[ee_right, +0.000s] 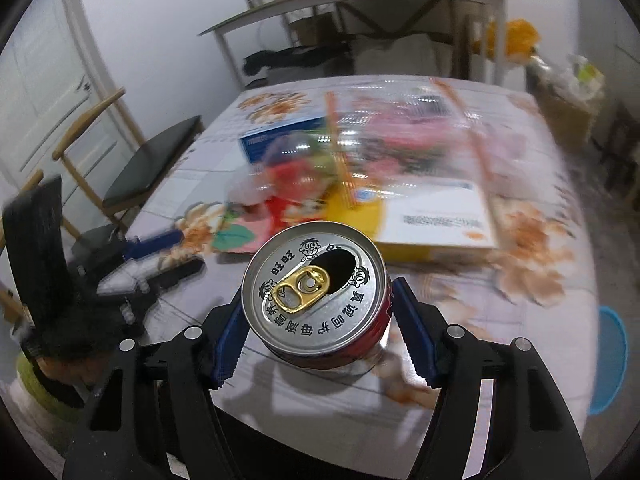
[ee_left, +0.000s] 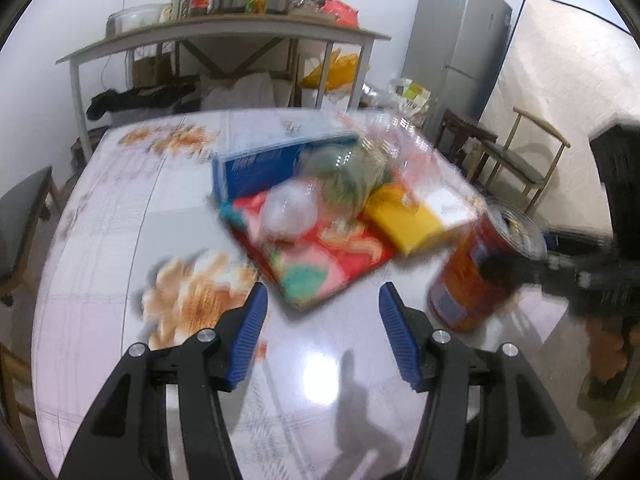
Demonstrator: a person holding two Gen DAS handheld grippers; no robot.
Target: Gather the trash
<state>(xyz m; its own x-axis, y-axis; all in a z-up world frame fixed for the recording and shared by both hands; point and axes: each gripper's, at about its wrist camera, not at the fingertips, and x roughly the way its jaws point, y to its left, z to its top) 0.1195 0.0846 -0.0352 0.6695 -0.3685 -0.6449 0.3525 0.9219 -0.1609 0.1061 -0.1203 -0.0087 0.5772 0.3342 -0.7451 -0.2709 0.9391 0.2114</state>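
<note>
Near table (ee_left: pixel 100 240) front edge, right of pile: my right gripper (ee_right: pixel 316 316) clamps opened can (ee_right: pixel 316 300), upright. My left gripper (ee_left: pixel 320 304) wide, empty; red packet (ee_left: pixel 316 256) straight ahead, nearer left.

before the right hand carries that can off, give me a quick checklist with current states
1. Right gripper shut on the red can: ok.
2. Can upright: not ok, it tilts.
3. Can empty: cannot tell; the tab is open.
4. Left gripper open and holding nothing: ok.
5. Left gripper apart from the can: ok.
6. Trash left on the table: yes, red packet, yellow box, blue box.
</note>
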